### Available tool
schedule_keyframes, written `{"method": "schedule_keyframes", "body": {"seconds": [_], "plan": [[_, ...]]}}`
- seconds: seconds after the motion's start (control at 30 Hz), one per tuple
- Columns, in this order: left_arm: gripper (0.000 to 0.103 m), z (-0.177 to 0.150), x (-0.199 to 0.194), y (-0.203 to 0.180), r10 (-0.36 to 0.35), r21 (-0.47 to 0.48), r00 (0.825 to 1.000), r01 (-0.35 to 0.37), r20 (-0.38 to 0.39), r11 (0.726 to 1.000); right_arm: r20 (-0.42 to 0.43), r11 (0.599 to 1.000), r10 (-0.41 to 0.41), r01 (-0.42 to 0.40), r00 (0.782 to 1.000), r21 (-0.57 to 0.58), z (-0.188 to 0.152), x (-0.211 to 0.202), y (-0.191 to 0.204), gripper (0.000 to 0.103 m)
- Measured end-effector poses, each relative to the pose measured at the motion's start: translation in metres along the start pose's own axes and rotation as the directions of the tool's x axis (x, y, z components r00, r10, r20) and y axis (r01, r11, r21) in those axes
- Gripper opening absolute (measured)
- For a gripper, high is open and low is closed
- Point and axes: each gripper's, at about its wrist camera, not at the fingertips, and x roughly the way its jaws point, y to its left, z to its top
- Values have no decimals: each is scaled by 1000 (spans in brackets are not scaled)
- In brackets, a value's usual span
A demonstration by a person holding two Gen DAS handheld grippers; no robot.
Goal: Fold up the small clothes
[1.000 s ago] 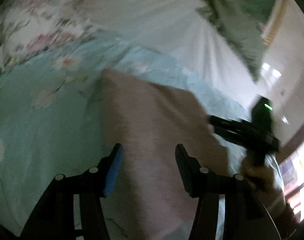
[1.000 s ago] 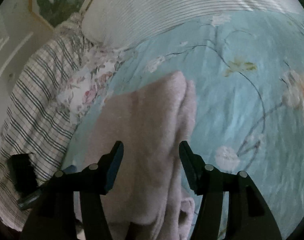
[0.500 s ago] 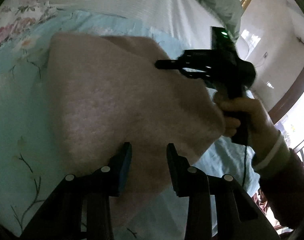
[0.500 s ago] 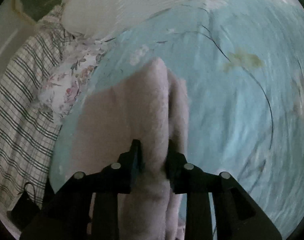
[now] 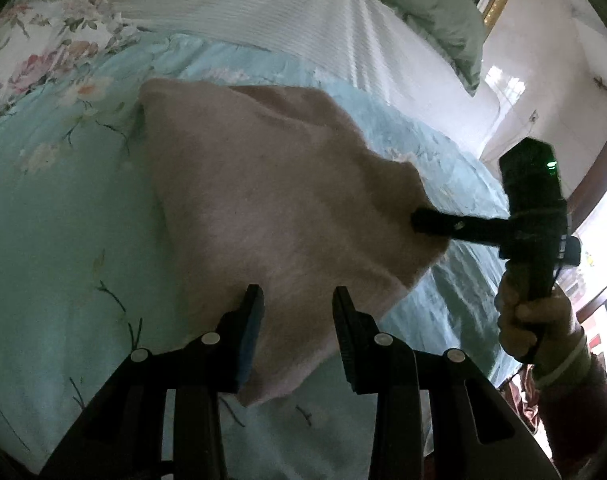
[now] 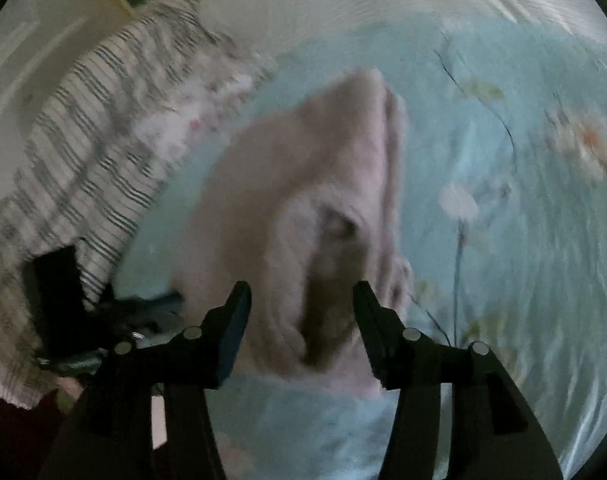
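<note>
A pink fuzzy garment (image 5: pixel 271 208) lies folded on the light blue floral bedspread (image 5: pixel 55 216); it also shows in the right wrist view (image 6: pixel 323 200), blurred. My left gripper (image 5: pixel 297 308) is open, its fingers either side of the garment's near edge. My right gripper (image 6: pixel 301 304) is open just above the garment's near end, where a fold gapes. In the left wrist view the right gripper (image 5: pixel 427 220) shows at the garment's right corner, held by a hand (image 5: pixel 539 320).
A white ribbed pillow (image 5: pixel 263 4) and a green floral pillow (image 5: pixel 431 4) lie at the bed's head. A striped cloth (image 6: pixel 75 152) lies left of the garment in the right wrist view. The bed's edge drops away at right (image 5: pixel 483 360).
Both grippers have opened: the right let go of the pinched fold, the left widened its jaws. The garment has settled down onto the bedspread.
</note>
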Motion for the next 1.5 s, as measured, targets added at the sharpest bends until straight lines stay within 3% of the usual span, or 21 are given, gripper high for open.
{"method": "schedule_keyframes", "body": {"seconds": [0.03, 0.13, 0.27, 0.43, 0.53, 0.6, 0.67, 0.73, 0.8, 0.87, 0.9, 0.93, 0.97, 1.1, 1.33, 1.5], "plan": [[35, -1, 1, 1, 0, 4, 1000, 0, -2, 1000, 16, 999, 41, -41, 999, 15, -1, -4, 1, 9], [35, -4, 1, 4, 10, 14, 1000, -10, -14, 1000, 79, 993, 120, -121, 990, 8, -6, -22, 6, 8], [27, -9, 8, 13, 42, 0, 998, -42, -36, 999, -23, 998, -53, 54, 998, 40, -23, 3, -10, 8], [26, -8, 5, 15, 49, -10, 998, -50, -46, 999, 13, 989, -26, 24, 1000, 145, -35, -6, -23, 11], [26, -3, -9, 7, 56, 13, 998, -55, -28, 998, 87, 991, -78, 68, 993, 111, -25, -31, -7, 11], [26, 5, -18, 0, 40, 36, 999, -40, 5, 999, 186, 996, -66, 53, 980, 75, -7, -51, 11, 12], [26, 15, -20, -6, 6, 33, 1000, -7, 29, 999, 234, 999, -23, 17, 972, 30, 13, -46, 31, 12], [26, 28, -16, -12, -54, 26, 997, 53, 51, 998, 215, 1000, 3, -2, 977, -3, 33, -25, 38, 12], [27, 34, -6, -16, -73, 38, 996, 71, 56, 997, 186, 999, -33, 31, 982, 13, 44, -1, 29, 12], [27, 33, 11, -11, -43, 26, 999, 43, 26, 999, 148, 989, -131, 119, 980, 87, 47, 26, 3, 12], [26, 30, 24, -2, -21, 1, 1000, 21, -12, 1000, 120, 982, -141, 124, 983, 141, 44, 39, -16, 11], [26, 26, 31, 4, -5, -17, 999, 4, -33, 1000, 112, 979, -123, 102, 986, 174, 40, 42, -29, 6], [17, 22, 37, 12, 7, -40, 999, -9, -54, 999, 136, 974, -80, 48, 988, 221, 32, 45, -44, 2], [12, 11, 33, 38, -82, -160, 996, 78, -20, 984, 185, 974, -40, -3, 982, 227, 22, 41, -50, 0], [13, 7, 26, 22, 1, -114, 1000, -2, -15, 993, 194, 985, -93, 61, 977, 161, 23, 21, -13, 4], [24, -2, 13, 8, 45, -84, 999, -45, -6, 995, 200, 998, -69, 67, 977, 16, -9, -7, 25, 6]]}}
